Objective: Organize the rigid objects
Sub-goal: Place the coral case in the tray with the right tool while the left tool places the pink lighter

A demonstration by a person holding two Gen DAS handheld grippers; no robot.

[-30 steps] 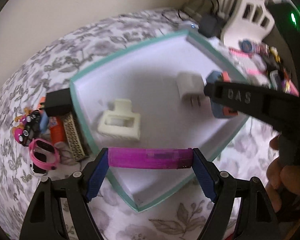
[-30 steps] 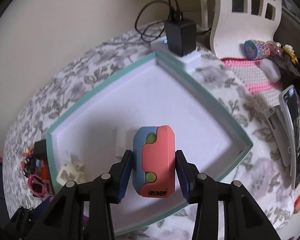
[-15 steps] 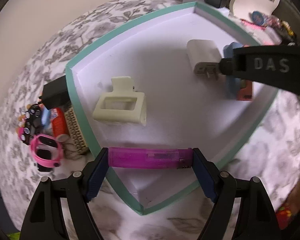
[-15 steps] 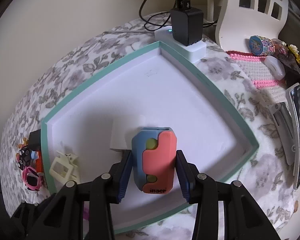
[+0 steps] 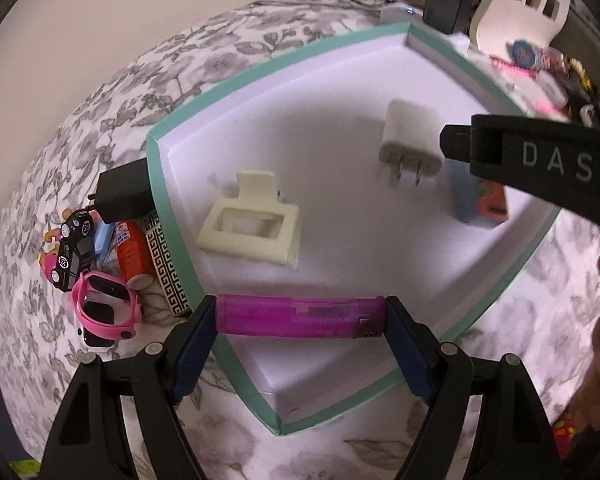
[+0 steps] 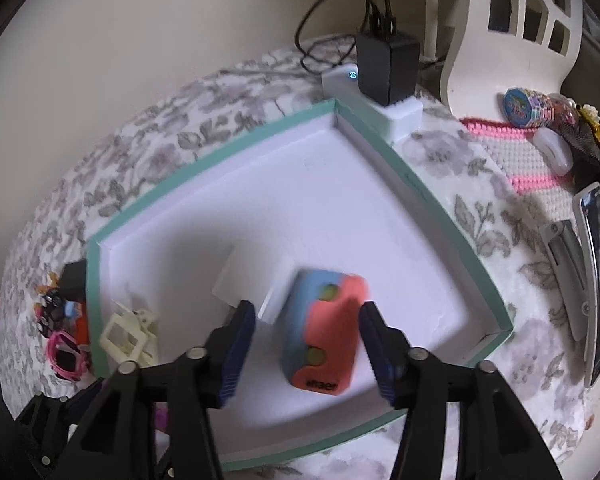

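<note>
A teal-rimmed white tray [image 5: 172, 216] [image 6: 432, 204] lies on a floral cloth. My left gripper [image 5: 300, 320] is shut on a purple lighter [image 5: 300, 316], held crosswise over the tray's near corner. Inside the tray lie a cream hair claw clip [image 5: 252, 226] [image 6: 128, 338], a white plug adapter [image 5: 410, 140] [image 6: 246, 280] and a blue-and-coral case [image 6: 324, 332] [image 5: 476, 200]. My right gripper [image 6: 306, 344] has its jaws opening; the case rests on the tray floor between them, with gaps on both sides. The right gripper's black body crosses the left wrist view at right.
Left of the tray sits a heap: a black charger [image 5: 124, 192], toy car [image 5: 72, 252], orange tube [image 5: 132, 252], patterned box [image 5: 168, 268], pink watch [image 5: 104, 312]. A black adapter on a white power strip [image 6: 384, 68], a phone [image 6: 596, 280], a hair clip [image 6: 564, 272] and a crocheted mat [image 6: 512, 160] lie right.
The right gripper's jaws have spread and let go of the blue-and-coral case, which now lies tilted on the tray floor. The left gripper has shifted slightly over the tray, still holding the lighter.
</note>
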